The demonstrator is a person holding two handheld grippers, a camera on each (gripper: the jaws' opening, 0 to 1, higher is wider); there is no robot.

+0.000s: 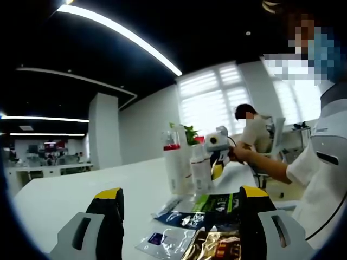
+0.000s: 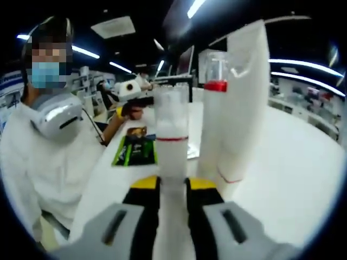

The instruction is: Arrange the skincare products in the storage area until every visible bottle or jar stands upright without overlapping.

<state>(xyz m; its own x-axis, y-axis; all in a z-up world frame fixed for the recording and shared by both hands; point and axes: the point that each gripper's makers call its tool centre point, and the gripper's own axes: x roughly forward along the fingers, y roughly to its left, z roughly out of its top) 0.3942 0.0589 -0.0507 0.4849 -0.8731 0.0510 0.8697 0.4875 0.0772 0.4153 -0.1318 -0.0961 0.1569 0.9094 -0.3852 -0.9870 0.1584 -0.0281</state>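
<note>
A: Item in hand?
B: Bottle [image 2: 172,142], upright on worktop [image 2: 293,157], clamped in right gripper [image 2: 172,187] fingers beside taller bottle [image 2: 217,122].
A: Left gripper [image 1: 181,208]?
B: Fingers wide, nothing held, sachets [image 1: 187,230] below. Release judged next.

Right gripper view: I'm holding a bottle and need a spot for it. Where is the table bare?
Bare table lies right of the tall white tube and red-capped bottle. Left of the held bottle the sachets and left gripper crowd it; in the left gripper view, bare tabletop stretches left of the bottles.
</note>
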